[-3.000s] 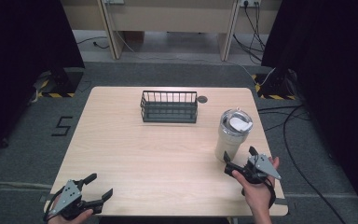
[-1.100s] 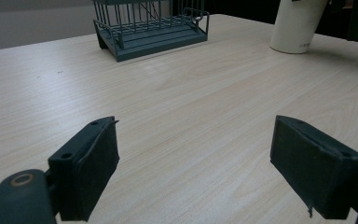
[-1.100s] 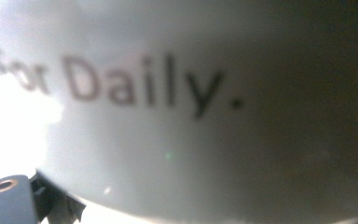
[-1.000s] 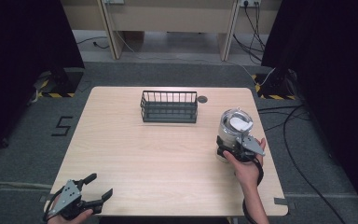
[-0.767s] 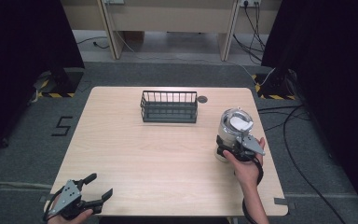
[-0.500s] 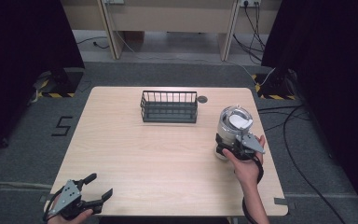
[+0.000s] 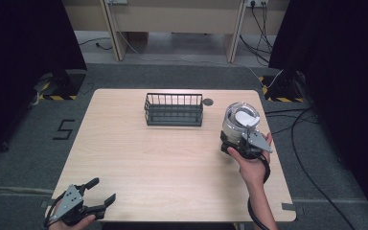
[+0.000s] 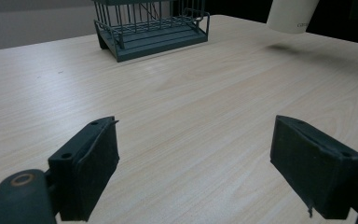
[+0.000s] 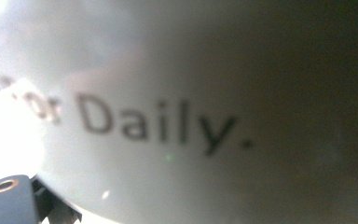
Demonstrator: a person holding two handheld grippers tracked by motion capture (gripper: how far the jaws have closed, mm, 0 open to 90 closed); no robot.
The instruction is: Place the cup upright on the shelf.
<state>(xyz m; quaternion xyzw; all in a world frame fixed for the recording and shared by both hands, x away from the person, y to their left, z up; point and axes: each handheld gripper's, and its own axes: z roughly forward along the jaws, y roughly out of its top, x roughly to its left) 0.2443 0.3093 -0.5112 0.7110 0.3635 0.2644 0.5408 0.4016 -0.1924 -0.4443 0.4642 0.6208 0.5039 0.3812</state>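
Pale wood-grain table point(image 7: 172, 158) carries a dark wire basket point(image 7: 174, 109) near its far edge, and a white cup point(image 7: 239, 120) toward the right side. Left gripper point(image 7: 92, 198) hangs at the near left corner of the table, held in the person's left hand point(image 7: 64, 218), jaws spread wide with nothing between them; in the left gripper view the two black pads point(image 8: 91, 165) stand well apart over bare tabletop, the basket point(image 8: 151, 28) far ahead and the cup's base point(image 8: 291, 16) ahead to the right, apparently off the wood with a shadow beneath it. Broad open surface lies ahead of this gripper — unobstructed up to the basket. Right gripper point(image 7: 244, 141) is pressed against the near side of the cup, held by the right hand point(image 7: 253, 165), with the table's right edge just beyond it. In the right gripper view the cup wall point(image 9: 191, 93) sits right at the lens, blurred, printed with "Daily." reading level — long axis upright, mouth up in the high view. Whether the right jaws are clamped on the cup, I cannot tell. Cup stands well apart from the basket, to the right of it.
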